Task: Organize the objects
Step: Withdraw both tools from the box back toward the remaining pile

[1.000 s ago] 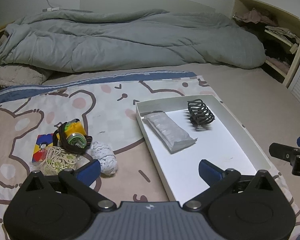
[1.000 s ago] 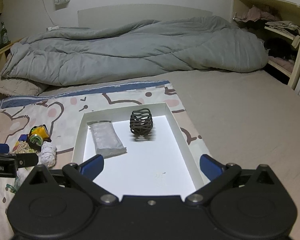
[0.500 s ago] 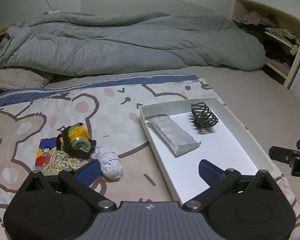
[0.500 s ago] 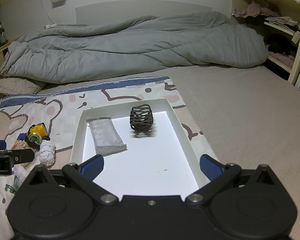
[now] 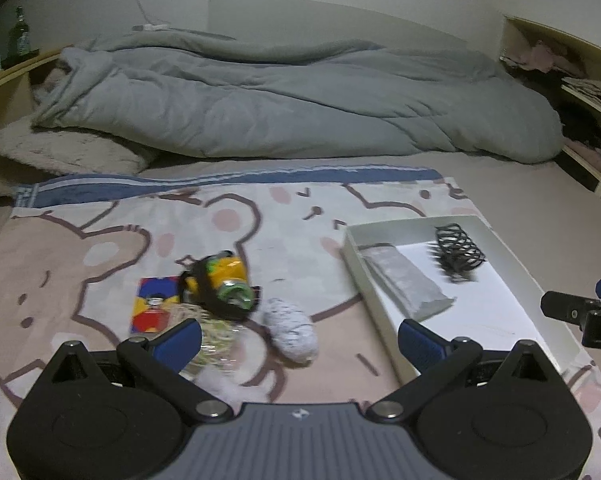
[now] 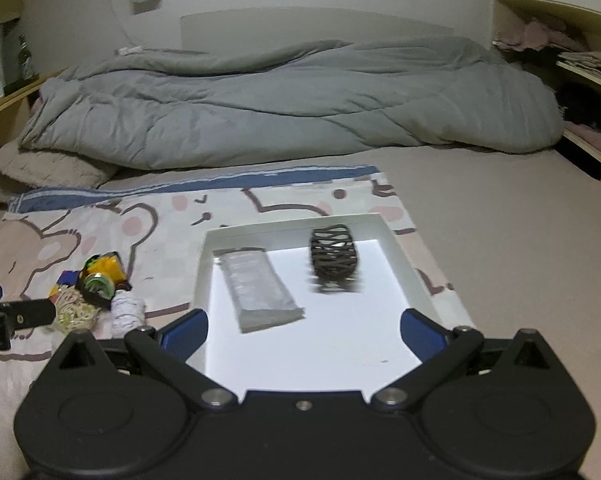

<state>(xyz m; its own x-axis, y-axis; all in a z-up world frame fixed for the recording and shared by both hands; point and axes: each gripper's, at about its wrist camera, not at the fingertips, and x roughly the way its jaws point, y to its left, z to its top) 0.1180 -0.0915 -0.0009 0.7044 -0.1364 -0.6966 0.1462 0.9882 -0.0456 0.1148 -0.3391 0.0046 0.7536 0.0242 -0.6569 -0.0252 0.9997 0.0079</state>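
A white tray (image 6: 400,250) lies on the bear-print blanket (image 5: 100,248); it holds a grey foil packet (image 6: 258,290) and a black hair claw (image 6: 334,258). The tray (image 5: 354,248) also sits at the right of the left wrist view, with the packet (image 5: 404,284) and claw (image 5: 458,250) in it. Left of the tray lies a pile: a yellow pouch with a green tape roll (image 5: 224,280), a colourful card (image 5: 154,308), rubber bands (image 5: 216,334) and a white knitted bundle (image 5: 290,330). My left gripper (image 5: 298,340) hangs open above the bundle. My right gripper (image 6: 302,330) is open over the tray's near end.
A rumpled grey duvet (image 5: 280,96) fills the far side of the bed, with a fluffy pillow (image 5: 60,152) at its left. Wooden shelves with clothes (image 6: 572,64) stand at the right. Bare beige sheet (image 6: 520,220) lies right of the tray.
The left gripper has swung left, bringing the pile of small objects toward the middle of its view. The right gripper has shifted a little; the tray now sits more central before it.
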